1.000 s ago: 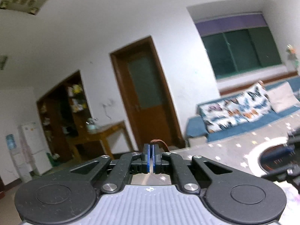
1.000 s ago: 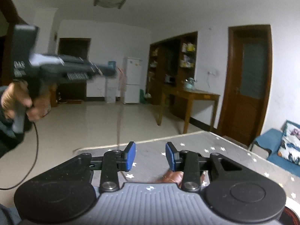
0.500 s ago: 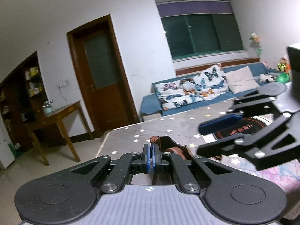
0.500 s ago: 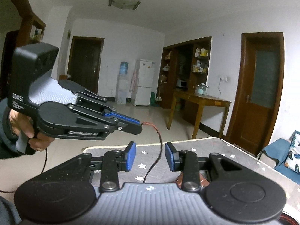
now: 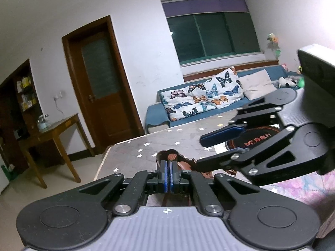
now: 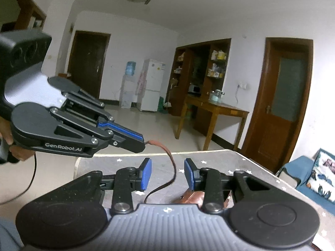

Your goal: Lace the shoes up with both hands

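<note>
Out at the left, the black left gripper with blue pads [image 6: 137,141] hung in the air above the near-left corner of the grey star-patterned table [image 6: 257,165], its jaws pressed together on the end of the thin reddish-brown shoelace [image 6: 170,159]. A hand [image 6: 14,144] gripped its handle at the frame's edge. Beyond that table corner lay open tiled floor [image 6: 134,123], plenty of room out that way!

From the pinched tip the lace ran rightward, then curved down and back, passing right through the gap between the fingers of the right gripper [image 6: 167,174]. That one stood wide open, blue pads well apart, holding nothing; the lace hung between them without touching either, as far as could be told.

Below and right of it, the brown leather shoe [image 6: 193,197] sat on the table, mostly hidden behind the gripper body. In the left wrist view the shoe [image 5: 184,164] lay just beyond the closed left fingertips [image 5: 168,174]; which way its toe pointed could not be told. Further right, a round dark mat with red lettering [image 5: 258,141] rested on the table, and the far edge ran along in front of the blue sofa [image 5: 155,113].
</note>
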Motion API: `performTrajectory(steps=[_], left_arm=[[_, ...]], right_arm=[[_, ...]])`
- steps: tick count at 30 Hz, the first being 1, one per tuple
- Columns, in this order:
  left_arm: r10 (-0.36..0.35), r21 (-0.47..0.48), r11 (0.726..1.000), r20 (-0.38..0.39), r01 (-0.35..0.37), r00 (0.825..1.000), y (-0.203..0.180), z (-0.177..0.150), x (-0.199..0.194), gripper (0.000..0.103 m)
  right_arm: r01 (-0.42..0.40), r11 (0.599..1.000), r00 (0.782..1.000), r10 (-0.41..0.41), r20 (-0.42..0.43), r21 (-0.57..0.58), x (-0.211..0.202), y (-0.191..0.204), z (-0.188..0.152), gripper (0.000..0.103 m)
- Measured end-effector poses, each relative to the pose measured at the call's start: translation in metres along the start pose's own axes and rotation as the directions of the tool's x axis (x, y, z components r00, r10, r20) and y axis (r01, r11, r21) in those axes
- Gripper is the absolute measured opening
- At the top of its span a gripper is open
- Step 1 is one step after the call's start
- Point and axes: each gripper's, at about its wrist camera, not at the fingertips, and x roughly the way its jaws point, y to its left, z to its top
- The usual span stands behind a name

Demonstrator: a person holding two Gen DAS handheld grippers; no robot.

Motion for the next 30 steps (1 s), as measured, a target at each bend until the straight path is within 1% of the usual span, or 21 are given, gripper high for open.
performTrajectory(steps=[2,9,14,17,19,20,21,22,23,25,27,29,30], left_arm=[[-0.004,0.004,1.0,-0.001,0.004,1.0,0.0,0.0,-0.001,0.003],[-0.029,0.008,1.0,-0.027,0.029,0.999,0.0,-0.006,0.002,0.003],[-0.045,0.017,0.999,-0.081,0.047,0.996,-0.001,-0.021,0.009,0.004],[-0.095,0.0,0.995,-0.141,0.096,0.985,-0.004,-0.033,0.014,0.006],[-0.142,-0.011,0.99,-0.187,0.143,0.972,-0.009,-0.044,0.017,0.006],[-0.161,-0.013,0.987,-0.208,0.162,0.965,-0.014,-0.049,0.018,0.008],[-0.167,-0.004,0.985,-0.226,0.171,0.96,-0.019,-0.054,0.021,0.013],[-0.167,0.011,0.985,-0.241,0.174,0.956,-0.025,-0.059,0.024,0.016],[-0.161,0.022,0.985,-0.253,0.172,0.954,-0.03,-0.063,0.027,0.021],[-0.153,0.027,0.986,-0.271,0.166,0.95,-0.037,-0.07,0.034,0.024],[-0.146,0.031,0.986,-0.287,0.162,0.947,-0.042,-0.077,0.04,0.034],[-0.15,0.029,0.986,-0.292,0.166,0.945,-0.044,-0.081,0.043,0.038],[-0.155,0.031,0.985,-0.294,0.171,0.943,-0.045,-0.082,0.044,0.038]], right_arm=[[0.005,1.0,1.0,-0.005,-0.007,-0.019,0.002,0.003,-0.001,0.034],[0.02,1.0,0.999,-0.02,-0.032,0.017,0.004,0.004,-0.011,0.034],[0.04,0.998,0.996,-0.036,-0.086,0.043,0.005,0.002,-0.023,0.034],[0.04,0.997,0.992,-0.032,-0.125,0.062,0.006,-0.001,-0.032,0.035],[0.031,0.998,0.99,-0.022,-0.139,0.063,0.004,0.001,-0.038,0.035],[0.024,0.998,0.989,-0.015,-0.146,0.061,0.005,0.002,-0.04,0.035],[0.019,0.998,0.989,-0.01,-0.151,0.056,0.006,0.004,-0.042,0.036],[0.014,0.999,0.988,-0.006,-0.157,0.049,0.007,0.006,-0.044,0.037],[0.012,0.999,0.987,-0.005,-0.162,0.042,0.008,0.007,-0.045,0.039],[0.008,0.999,0.985,-0.003,-0.17,0.031,0.009,0.01,-0.046,0.04],[0.005,1.0,0.984,0.0,-0.178,0.027,0.008,0.01,-0.048,0.041],[0.006,1.0,0.983,-0.001,-0.183,0.027,0.007,0.01,-0.049,0.043],[0.007,1.0,0.983,-0.001,-0.186,0.027,0.007,0.01,-0.049,0.044]])
